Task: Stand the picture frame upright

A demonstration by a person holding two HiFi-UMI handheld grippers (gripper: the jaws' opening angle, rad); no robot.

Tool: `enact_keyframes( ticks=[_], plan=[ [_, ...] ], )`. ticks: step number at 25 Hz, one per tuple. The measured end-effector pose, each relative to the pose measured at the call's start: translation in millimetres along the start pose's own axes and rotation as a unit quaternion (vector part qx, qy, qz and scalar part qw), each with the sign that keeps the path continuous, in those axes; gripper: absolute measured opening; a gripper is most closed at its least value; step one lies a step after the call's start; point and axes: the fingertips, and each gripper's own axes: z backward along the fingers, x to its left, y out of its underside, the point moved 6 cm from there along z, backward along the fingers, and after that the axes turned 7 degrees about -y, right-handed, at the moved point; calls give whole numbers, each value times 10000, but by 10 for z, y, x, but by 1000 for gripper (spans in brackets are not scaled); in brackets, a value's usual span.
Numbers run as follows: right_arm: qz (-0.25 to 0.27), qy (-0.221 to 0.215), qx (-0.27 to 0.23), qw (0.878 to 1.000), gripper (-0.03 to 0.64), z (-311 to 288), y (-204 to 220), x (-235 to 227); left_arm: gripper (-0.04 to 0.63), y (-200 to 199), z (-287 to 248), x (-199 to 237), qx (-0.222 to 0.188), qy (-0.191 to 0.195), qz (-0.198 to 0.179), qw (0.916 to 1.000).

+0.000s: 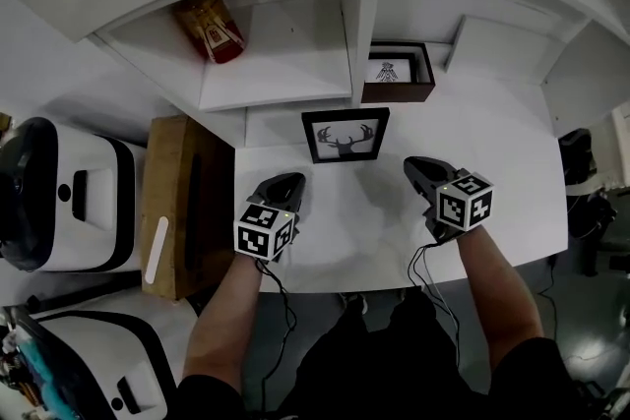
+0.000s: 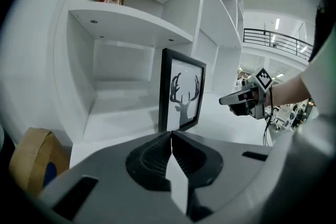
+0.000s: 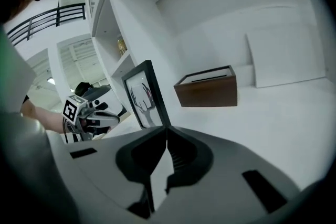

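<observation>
A black picture frame (image 1: 345, 135) with a deer-head print stands upright on the white desk (image 1: 394, 241), close to the shelf unit. It also shows in the left gripper view (image 2: 181, 93) and the right gripper view (image 3: 145, 94). My left gripper (image 1: 292, 180) hangs to the frame's lower left, apart from it, jaws together with nothing between them. My right gripper (image 1: 413, 164) hangs to the frame's right, also clear of it, jaws together and empty. Each gripper sees the other: the right gripper (image 2: 231, 99) beyond the frame, the left gripper (image 3: 116, 115) beside it.
A brown box with a small framed print (image 1: 398, 72) sits behind the frame. A white shelf unit (image 1: 276, 64) holds a red-gold packet (image 1: 210, 27). A cardboard box (image 1: 182, 204) stands left of the desk, and white machines (image 1: 59, 194) stand further left.
</observation>
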Motion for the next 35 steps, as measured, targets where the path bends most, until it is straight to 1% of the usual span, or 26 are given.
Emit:
enact_keyframes(
  ticks=[2, 6, 8, 13, 18, 22, 25, 29, 35],
  plan=[
    [-66, 88, -118, 9999, 6, 111, 46, 75, 6, 22, 93, -61, -43, -15, 91, 9999],
    [-150, 281, -209, 9993, 6, 294, 137, 292, 6, 72, 316, -204, -48, -169, 306, 9994],
    [-85, 349, -185, 9992, 6, 363, 179, 420, 6, 85, 439, -308, -92, -172, 388, 9991],
    [221, 468, -72, 9986, 6, 560, 273, 770, 6, 137, 719, -641, -129, -131, 343, 9992],
    [505, 396, -94, 9979, 5, 778, 331, 1064, 6, 162, 954, -941, -169, -219, 563, 9980],
    [506, 295, -167, 9981, 5, 1003, 395, 1234, 6, 223, 1152, -1221, -206, -280, 758, 9965],
    [557, 231, -232, 9979, 5, 1226, 469, 1343, 6, 311, 1275, -1468, -219, -363, 754, 9963],
    [713, 175, -207, 9971, 5, 1554, 618, 1430, 6, 443, 1400, -1855, -225, -481, 861, 9949],
    [844, 76, -207, 9962, 4, 2005, 879, 1620, 6, 619, 1721, -2395, -307, -598, 777, 9947]
  ],
)
